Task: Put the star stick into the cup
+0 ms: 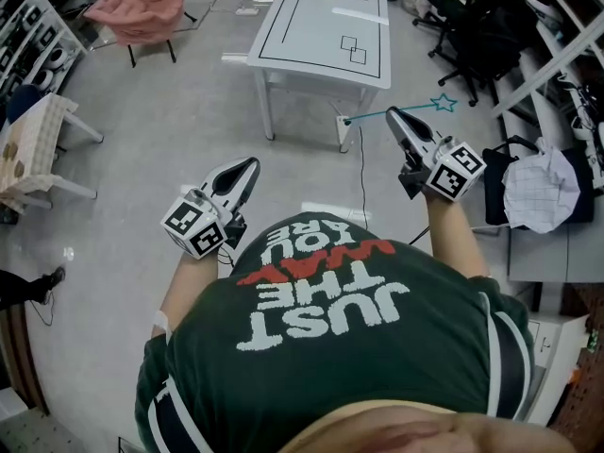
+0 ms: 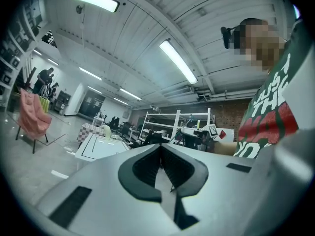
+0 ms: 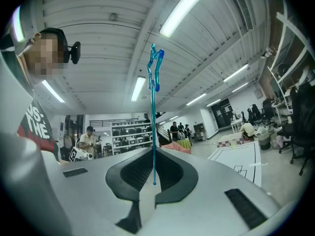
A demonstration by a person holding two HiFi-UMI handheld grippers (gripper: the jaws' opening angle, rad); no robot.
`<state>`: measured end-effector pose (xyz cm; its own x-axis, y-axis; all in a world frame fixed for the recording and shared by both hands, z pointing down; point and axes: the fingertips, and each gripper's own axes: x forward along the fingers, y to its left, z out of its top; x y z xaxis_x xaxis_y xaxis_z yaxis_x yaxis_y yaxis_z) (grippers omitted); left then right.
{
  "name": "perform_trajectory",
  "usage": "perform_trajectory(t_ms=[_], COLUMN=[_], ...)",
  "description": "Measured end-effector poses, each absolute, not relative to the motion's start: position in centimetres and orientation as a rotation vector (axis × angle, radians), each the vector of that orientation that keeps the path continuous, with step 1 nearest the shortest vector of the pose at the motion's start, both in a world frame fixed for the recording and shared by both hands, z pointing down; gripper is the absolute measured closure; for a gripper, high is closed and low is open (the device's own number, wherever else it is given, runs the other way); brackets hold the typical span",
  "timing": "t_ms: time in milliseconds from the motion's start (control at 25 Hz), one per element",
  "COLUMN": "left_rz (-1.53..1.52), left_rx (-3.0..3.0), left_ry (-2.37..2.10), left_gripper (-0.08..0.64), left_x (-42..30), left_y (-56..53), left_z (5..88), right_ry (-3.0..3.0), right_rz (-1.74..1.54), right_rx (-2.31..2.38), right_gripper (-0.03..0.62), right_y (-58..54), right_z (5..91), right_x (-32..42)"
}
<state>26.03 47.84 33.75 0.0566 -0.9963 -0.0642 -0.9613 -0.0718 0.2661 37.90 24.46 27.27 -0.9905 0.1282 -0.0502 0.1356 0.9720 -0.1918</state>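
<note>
Star stick [image 1: 371, 116] gripped, both arms forward
My right hand-held gripper [image 1: 394, 113] clamps it crosswise; my left hand-held gripper [image 1: 253, 164], closed and empty, points toward the far bench [image 1: 311, 36].

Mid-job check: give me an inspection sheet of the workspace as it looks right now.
Surface: white table with black outlines marked on it, standing ahead.
Job's things: star stick pinched in the right tongs; cup not made out.
Clutter: checked cloth on the right-hand bench.
Grippers: left tongs shut, empty; right tongs shut on the stick.
Cables: black cable across the floor below the table.
Surroundings: pink chair, black office chairs.
</note>
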Motion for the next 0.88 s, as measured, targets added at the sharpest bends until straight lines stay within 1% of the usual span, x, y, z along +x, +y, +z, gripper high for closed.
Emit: perform_trajectory(t_ms=[200,400,680,880], left_rz=[-0.359,-0.346,-0.318,-0.313], left_rx=[2.118,2.083,2.077,2.091], left_ry=[-2.069,-2.092,-2.125,-2.128], left_gripper=[0.548,0.548,0.548,0.548], left_x=[23.8,21.2,15.6,11.7], left_y=[47.1,43.4,32.5,22.5], left_z=[34.0,34.6,34.9,33.7], right_ry=[3.087,3.079,3.062,3.058], right_rz=[-0.316,-0.346,-0.39,-0.361], right_rx=[0.239,0.248,0.331,0.39], right_gripper=[0.549,0.549,0.549,0.549], right_y=[22.9,18.1,7.1,-2.0], right_z=[27.8,28.8,30.5,29.0], right_x=[35.7,33.0,25.4,19.8])
